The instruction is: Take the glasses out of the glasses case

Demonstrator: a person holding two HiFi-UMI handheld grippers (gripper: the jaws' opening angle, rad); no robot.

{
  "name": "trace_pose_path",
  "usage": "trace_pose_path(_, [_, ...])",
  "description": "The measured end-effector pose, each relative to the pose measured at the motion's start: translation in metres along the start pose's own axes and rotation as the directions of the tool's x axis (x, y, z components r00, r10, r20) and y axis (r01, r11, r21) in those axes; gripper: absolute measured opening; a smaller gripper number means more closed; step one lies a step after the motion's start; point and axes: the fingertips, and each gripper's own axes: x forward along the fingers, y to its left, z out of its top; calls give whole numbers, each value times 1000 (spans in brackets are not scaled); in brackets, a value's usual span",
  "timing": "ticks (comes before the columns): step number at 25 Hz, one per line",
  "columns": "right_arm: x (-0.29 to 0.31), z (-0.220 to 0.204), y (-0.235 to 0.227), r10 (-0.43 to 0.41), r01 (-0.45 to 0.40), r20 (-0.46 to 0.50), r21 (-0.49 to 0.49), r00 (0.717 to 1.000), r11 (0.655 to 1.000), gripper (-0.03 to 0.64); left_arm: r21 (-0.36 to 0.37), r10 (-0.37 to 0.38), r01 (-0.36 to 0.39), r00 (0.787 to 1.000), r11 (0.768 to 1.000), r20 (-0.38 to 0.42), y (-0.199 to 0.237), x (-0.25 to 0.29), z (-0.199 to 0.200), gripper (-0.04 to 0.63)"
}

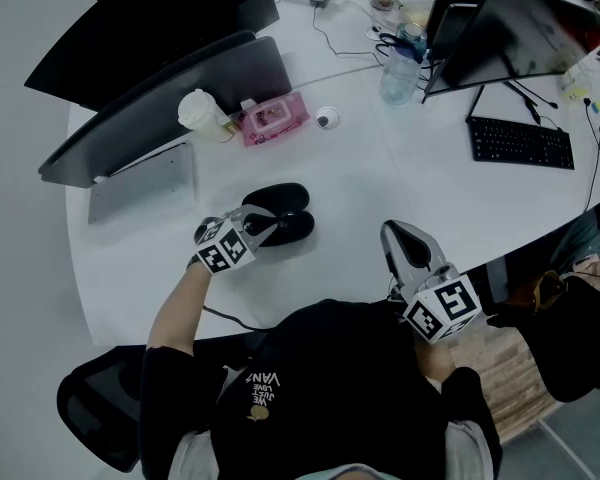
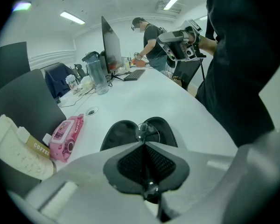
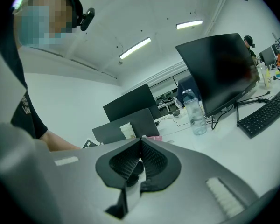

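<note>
Case (image 1: 280, 213) open near tabletop (image 1: 380, 168) front edge. Glasses (image 2: 148, 130) clamped in left gripper (image 2: 143, 143) jaws, lift-out judged unfinished. Right gripper (image 3: 141, 141) jaws clenched, empty.

Free room: I note bare white tabletop (image 1: 380, 188) between the open black oval glasses case (image 1: 285, 213) and my right gripper (image 1: 395, 233). Behind the case: pink wet-wipes pack (image 1: 273, 118), white lidded paper cup (image 1: 202, 111), slanted grey monitor back (image 1: 180, 108). Left: flat silver slab (image 1: 145, 183). Far right: black keyboard (image 1: 521, 143), clear water bottle (image 1: 400, 73). Over the case: my left gripper (image 1: 270, 225), clamped on the clear-lensed glasses (image 2: 147, 130).
</note>
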Motion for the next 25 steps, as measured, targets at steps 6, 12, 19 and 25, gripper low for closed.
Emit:
trace_pose_path(6, [-6, 1, 2, 7, -7, 6, -5, 1000, 1000, -2, -10, 34, -34, 999, 999, 8, 0, -6, 4, 9])
trace_pose_path(12, [-12, 2, 4, 13, -13, 9, -6, 1000, 1000, -2, -29, 79, -79, 996, 996, 30, 1, -14, 11, 9])
trace_pose_path(19, [-20, 2, 7, 14, -14, 8, -7, 1000, 1000, -2, -57, 140, -137, 988, 989, 61, 4, -24, 22, 8])
trace_pose_path(25, [-27, 1, 11, 17, -17, 5, -10, 1000, 1000, -2, -99, 202, -193, 974, 976, 100, 5, -34, 32, 9])
